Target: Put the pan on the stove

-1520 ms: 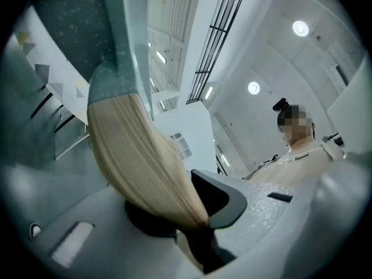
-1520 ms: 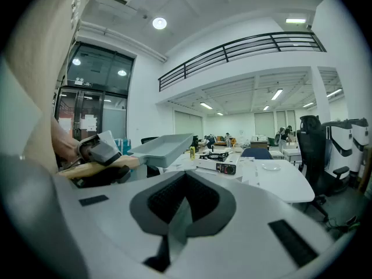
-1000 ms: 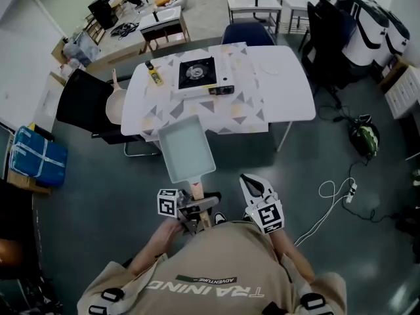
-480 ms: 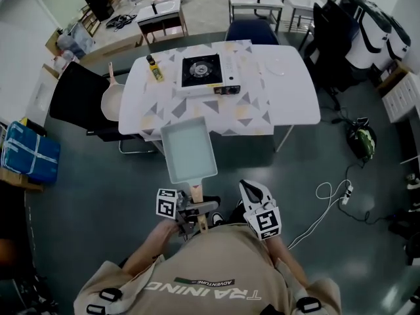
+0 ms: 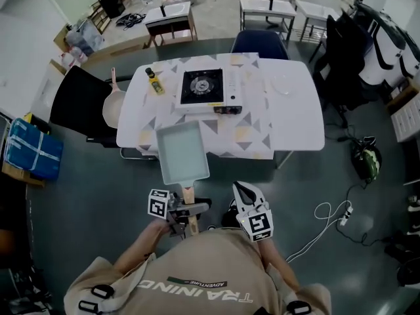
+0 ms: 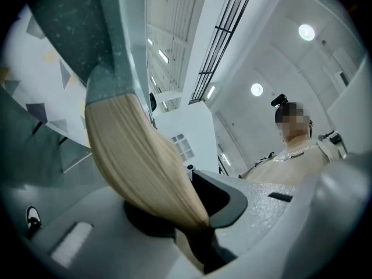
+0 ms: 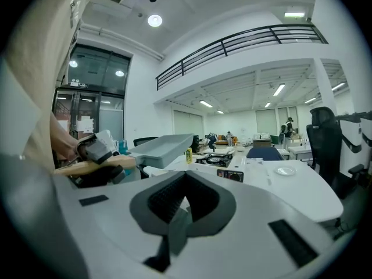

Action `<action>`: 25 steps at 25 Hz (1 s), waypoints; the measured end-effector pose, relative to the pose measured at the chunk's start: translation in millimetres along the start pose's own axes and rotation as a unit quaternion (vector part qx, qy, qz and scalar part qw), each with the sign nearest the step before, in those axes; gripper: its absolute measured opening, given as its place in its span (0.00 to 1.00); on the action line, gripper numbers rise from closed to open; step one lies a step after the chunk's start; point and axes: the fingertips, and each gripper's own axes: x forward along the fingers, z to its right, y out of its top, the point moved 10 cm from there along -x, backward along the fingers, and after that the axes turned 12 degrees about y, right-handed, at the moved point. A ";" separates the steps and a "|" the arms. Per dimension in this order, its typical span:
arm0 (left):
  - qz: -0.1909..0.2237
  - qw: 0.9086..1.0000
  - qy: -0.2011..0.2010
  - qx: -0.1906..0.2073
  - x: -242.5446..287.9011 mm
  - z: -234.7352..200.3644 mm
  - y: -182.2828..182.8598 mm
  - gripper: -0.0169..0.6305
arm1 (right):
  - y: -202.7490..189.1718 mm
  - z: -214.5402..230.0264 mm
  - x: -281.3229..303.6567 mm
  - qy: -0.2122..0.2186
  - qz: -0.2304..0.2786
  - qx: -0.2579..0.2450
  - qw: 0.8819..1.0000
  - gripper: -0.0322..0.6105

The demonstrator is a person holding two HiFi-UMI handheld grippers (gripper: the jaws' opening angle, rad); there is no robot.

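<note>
Head view: our left gripper point(image 5: 180, 210) clamps the pale rectangular pan point(image 5: 183, 152) by its wooden handle; right gripper point(image 5: 243, 190) closed, empty; carry seemingly underway, far black stove point(image 5: 202, 86) next.

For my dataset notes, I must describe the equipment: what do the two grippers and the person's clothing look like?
The left gripper and right gripper have white bodies with dark grey pads on the jaws. Each carries a cube with black-and-white square markers. The person wears a beige short-sleeved shirt with dark lettering.
</note>
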 end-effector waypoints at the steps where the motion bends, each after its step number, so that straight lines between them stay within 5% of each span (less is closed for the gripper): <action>1: 0.001 1.000 0.004 0.002 3.3 -2.9 9.3 0.17 | 2.2 10.8 5.0 0.006 0.003 -0.003 1.000 0.05; 16: 0.055 0.998 0.004 -0.027 53.2 -34.4 76.9 0.17 | 5.2 101.6 50.0 0.090 -0.016 0.007 0.996 0.05; 25: 0.042 0.999 0.004 -0.032 51.7 -58.1 122.7 0.18 | 8.8 121.3 93.8 0.108 -0.032 0.015 0.994 0.05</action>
